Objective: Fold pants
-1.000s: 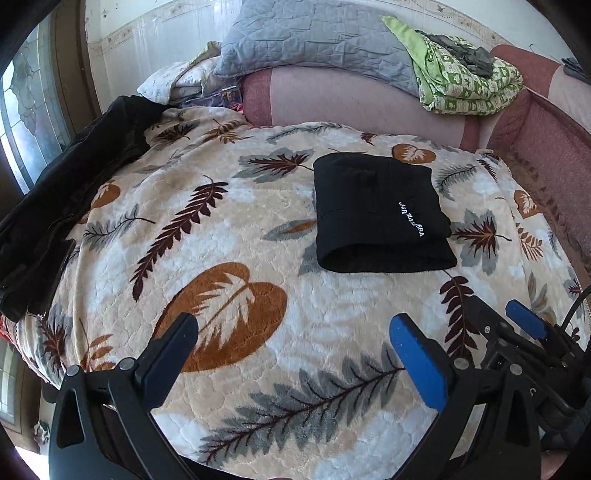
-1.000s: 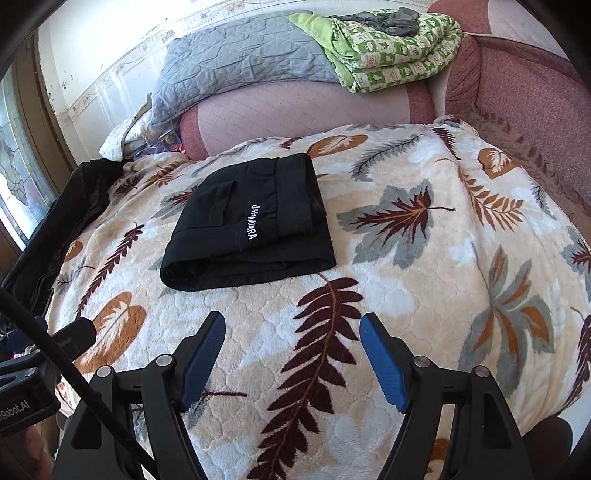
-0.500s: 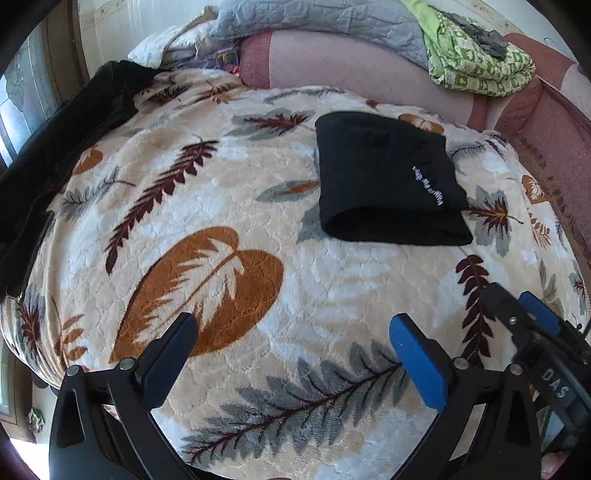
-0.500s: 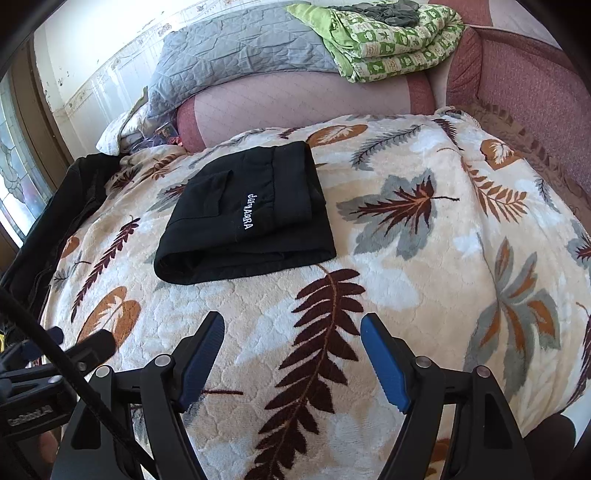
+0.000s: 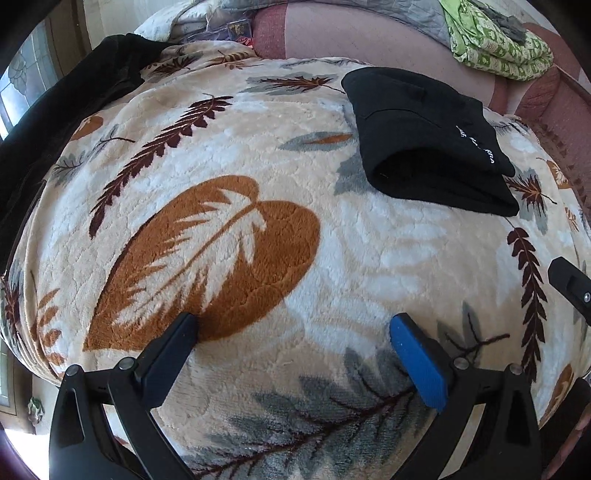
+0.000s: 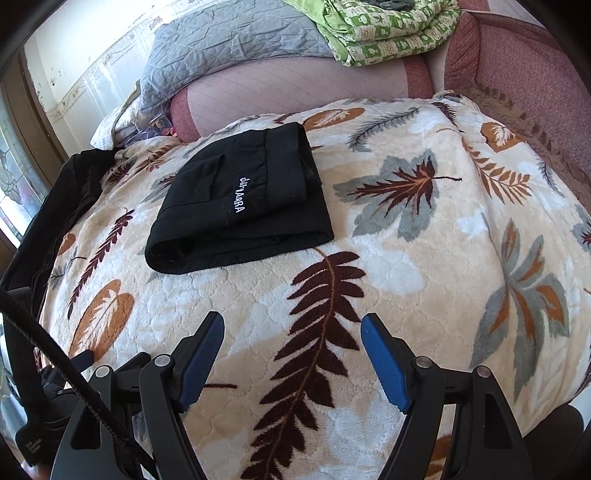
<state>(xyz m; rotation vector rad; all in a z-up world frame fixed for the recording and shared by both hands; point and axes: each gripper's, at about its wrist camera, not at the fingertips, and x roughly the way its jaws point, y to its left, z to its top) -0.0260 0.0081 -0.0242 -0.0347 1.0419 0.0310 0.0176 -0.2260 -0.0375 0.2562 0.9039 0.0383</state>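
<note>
Black cloth, the pants (image 6: 240,203), is seen folded into a compact rectangle with white lettering on its top layer, laid flat on the leaf-patterned blanket (image 6: 406,258) toward the far side of the bed. The left gripper (image 5: 293,354) is held low over the near part of the blanket, its jaws spread wide with nothing between them, well apart from the pants (image 5: 428,140). The right gripper (image 6: 291,360) is likewise spread and empty, poised over a dark fern print. A green patterned quilt (image 6: 380,33) and a grey pillow (image 6: 236,44) are piled on the pink headboard beyond.
</note>
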